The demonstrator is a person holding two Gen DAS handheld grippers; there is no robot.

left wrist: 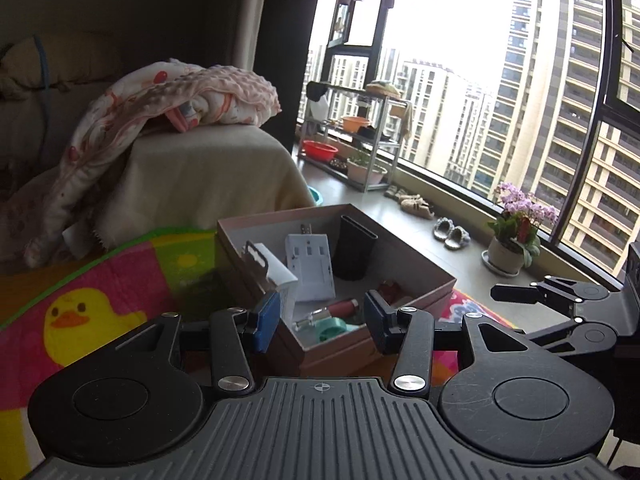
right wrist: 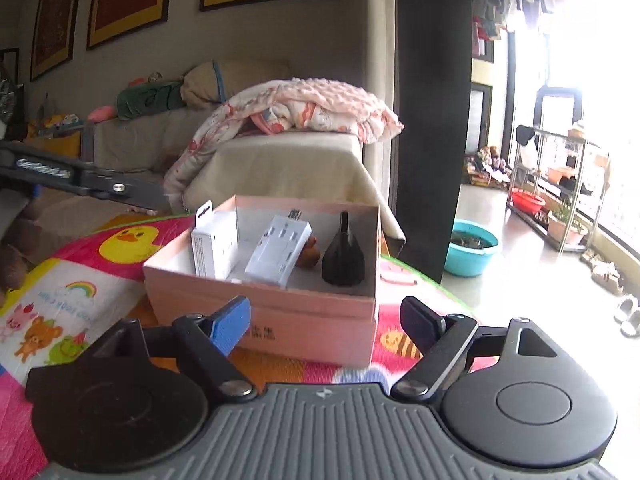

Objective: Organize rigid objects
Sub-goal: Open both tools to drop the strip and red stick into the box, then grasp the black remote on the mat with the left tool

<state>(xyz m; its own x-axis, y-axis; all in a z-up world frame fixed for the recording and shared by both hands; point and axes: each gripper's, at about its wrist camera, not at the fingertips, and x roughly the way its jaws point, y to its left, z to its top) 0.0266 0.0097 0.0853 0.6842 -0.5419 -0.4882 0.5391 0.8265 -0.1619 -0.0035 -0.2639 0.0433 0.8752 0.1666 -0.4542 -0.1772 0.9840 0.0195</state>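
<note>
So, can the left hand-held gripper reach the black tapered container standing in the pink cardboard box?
Probably yes. The left hand-held gripper is open and empty, the pink cardboard box has no lid, and the black tapered container stands upright by the far wall with nothing over it.

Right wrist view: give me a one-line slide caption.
Open right tool hovers before a pink cardboard box holding a white packet, white adapter and black funnel-shaped piece.
</note>
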